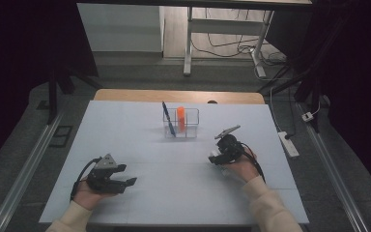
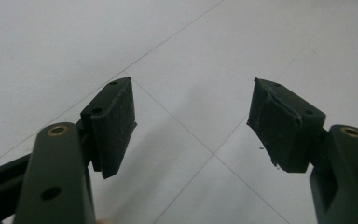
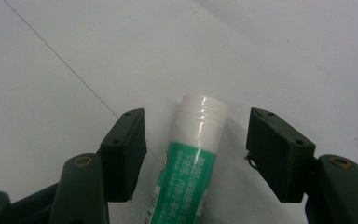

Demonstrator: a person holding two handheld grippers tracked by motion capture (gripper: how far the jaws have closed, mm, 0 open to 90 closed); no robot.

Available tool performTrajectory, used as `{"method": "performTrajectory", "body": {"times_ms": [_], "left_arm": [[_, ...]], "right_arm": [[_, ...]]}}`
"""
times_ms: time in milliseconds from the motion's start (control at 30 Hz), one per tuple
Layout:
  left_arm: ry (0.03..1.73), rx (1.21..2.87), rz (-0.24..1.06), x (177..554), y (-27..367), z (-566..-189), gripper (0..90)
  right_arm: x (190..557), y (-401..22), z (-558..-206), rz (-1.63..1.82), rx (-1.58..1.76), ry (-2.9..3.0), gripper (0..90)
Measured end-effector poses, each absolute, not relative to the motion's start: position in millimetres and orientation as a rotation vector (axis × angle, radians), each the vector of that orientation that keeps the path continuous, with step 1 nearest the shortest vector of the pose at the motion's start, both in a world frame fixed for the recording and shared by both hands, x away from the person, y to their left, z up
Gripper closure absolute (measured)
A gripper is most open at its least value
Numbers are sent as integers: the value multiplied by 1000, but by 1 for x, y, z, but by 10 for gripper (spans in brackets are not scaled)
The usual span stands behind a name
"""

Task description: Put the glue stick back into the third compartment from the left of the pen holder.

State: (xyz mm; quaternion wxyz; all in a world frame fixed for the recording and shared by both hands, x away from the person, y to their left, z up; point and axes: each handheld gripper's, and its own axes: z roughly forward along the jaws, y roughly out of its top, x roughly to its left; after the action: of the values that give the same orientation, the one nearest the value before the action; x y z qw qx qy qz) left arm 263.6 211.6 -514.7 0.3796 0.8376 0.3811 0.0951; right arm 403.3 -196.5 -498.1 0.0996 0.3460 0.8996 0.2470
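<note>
high: above, forward-down, far | tongs views: close, downward; probably share table (image 1: pixel 140 145)

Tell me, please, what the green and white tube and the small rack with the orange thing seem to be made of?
Glue stick: likely plastic; the white cap is glossy with a bright highlight, the green body printed. Rack: seems clear plastic or thin wire; too small to tell.

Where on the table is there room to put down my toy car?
Bare tabletop lies left of the clear holder, and between the left gripper and right gripper. It is crowded at the right gripper, over the glue stick.
</note>
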Motion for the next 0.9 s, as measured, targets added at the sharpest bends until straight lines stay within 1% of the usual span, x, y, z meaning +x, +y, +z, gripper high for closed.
{"method": "performTrajectory", "body": {"times_ms": [133, 433, 533, 633, 900], "left_arm": [[974, 2144, 246, 264, 211, -515, 311], [971, 2146, 259, 263, 210, -515, 311], [969, 2151, 266, 262, 210, -514, 313], [969, 2152, 270, 262, 209, -515, 312], [966, 2138, 291, 262, 210, -514, 317]], "right_arm": [[404, -194, -501, 724, 1020, 2648, 410], [404, -191, -505, 684, 1021, 2665, 561], [404, -192, -505, 687, 1050, 2658, 579], [405, -193, -505, 696, 1080, 2643, 631], [407, -198, -501, 776, 1137, 2656, 647]]}}
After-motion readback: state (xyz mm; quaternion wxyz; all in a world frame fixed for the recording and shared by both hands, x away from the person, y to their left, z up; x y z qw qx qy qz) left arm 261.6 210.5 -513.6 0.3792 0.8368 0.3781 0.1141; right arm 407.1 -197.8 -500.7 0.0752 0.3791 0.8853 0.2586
